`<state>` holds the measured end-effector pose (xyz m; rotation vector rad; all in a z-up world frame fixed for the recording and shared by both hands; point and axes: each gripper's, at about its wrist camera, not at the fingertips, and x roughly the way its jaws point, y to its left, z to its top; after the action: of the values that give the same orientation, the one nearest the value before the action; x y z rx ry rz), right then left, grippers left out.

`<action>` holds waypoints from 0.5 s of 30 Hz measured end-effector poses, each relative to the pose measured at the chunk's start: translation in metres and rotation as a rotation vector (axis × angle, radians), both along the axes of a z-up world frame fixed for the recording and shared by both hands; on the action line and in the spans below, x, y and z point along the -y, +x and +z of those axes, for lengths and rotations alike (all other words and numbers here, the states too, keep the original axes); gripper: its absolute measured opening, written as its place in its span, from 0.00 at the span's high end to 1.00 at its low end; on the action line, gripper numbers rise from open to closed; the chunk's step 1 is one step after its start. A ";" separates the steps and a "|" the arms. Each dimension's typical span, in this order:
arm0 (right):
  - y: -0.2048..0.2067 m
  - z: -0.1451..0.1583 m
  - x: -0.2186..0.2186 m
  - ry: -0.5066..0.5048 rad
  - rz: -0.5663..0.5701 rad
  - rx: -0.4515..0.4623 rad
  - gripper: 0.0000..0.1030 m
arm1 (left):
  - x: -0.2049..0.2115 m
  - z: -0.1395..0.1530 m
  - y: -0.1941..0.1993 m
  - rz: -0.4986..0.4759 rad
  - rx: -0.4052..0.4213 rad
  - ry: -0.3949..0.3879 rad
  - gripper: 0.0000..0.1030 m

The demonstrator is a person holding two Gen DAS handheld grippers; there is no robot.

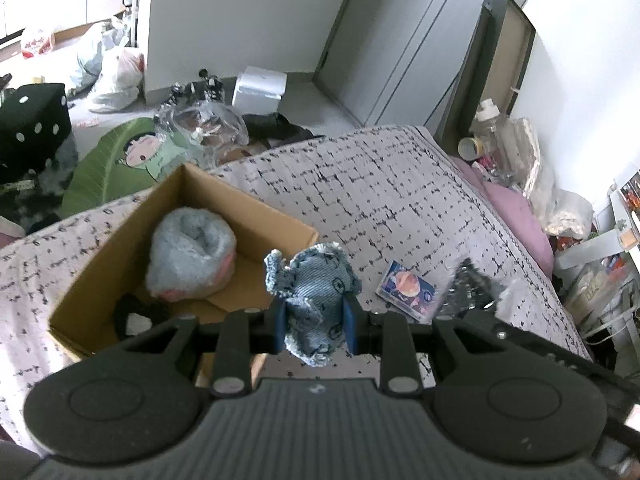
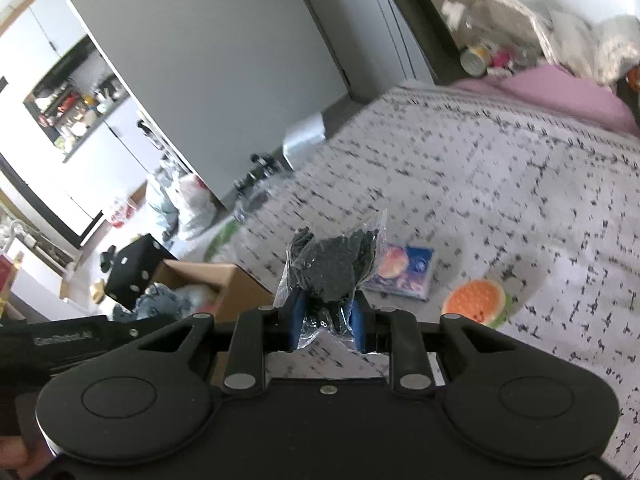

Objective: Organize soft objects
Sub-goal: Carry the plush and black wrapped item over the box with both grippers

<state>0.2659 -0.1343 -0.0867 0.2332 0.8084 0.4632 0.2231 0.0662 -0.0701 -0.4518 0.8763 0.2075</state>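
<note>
Denim plush toy (image 1: 318, 292) sat pinched between the left gripper (image 1: 316, 330) fingers, held above the patterned bedspread (image 1: 400, 200) just beside the cardboard box (image 1: 120, 240). Inside the box lay a fluffy grey bundle (image 1: 190, 258). Right gripper (image 2: 326, 322) was clamped on a clear bag of dark material (image 2: 332, 268). A small picture card (image 2: 404, 272) and an orange round toy (image 2: 478, 300) lay on the bedspread.
</note>
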 end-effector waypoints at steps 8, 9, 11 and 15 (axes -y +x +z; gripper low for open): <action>-0.019 0.026 -0.003 0.038 0.042 0.076 0.76 | -0.014 0.005 -0.010 0.040 0.004 0.015 0.74; -0.021 0.028 -0.004 0.041 0.045 0.082 0.76 | -0.016 0.006 -0.011 0.044 0.003 0.013 0.74; -0.023 0.031 -0.005 0.051 0.054 0.092 0.76 | -0.019 0.007 -0.013 0.047 0.003 0.011 0.74; -0.027 0.036 -0.009 0.061 0.071 0.111 0.76 | -0.026 0.008 -0.018 0.059 0.011 0.015 0.74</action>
<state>0.2387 -0.1249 -0.0506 0.2336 0.6962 0.5632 0.2053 0.0924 -0.0619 -0.4649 0.8513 0.2651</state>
